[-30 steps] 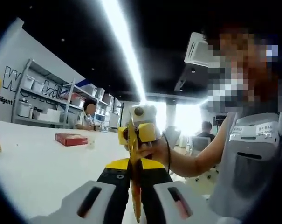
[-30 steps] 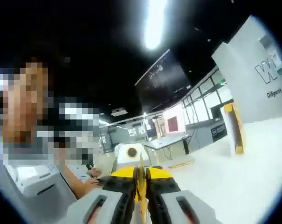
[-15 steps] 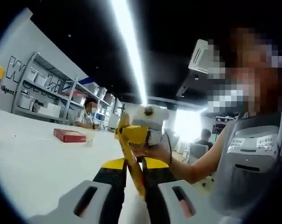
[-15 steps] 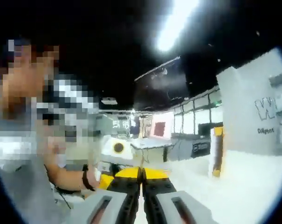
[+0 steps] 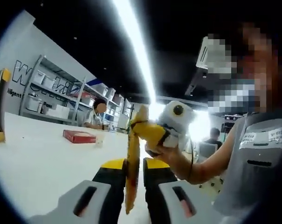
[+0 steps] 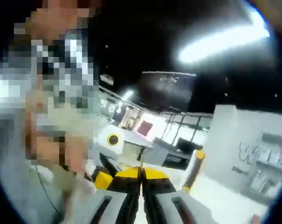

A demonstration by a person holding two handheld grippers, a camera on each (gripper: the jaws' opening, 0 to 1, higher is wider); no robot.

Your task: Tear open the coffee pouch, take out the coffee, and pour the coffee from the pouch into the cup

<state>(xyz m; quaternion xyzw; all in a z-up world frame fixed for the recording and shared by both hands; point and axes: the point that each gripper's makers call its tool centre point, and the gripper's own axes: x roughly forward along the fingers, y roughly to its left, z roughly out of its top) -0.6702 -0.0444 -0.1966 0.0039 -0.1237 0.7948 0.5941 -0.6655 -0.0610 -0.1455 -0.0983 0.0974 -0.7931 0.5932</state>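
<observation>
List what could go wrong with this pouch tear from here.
1. The pouch is pinched edge-on between the left gripper jaws while the right gripper pulls its top; it may slip out rather than tear.
2. It is held up in the air over the white table; a sudden tear could scatter coffee.
3. The right gripper view is blurred, so that grip is hard to check.

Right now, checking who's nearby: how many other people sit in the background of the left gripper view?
2: a seated person by the metal shelving; another near the bright window. Others may be hidden.
</observation>
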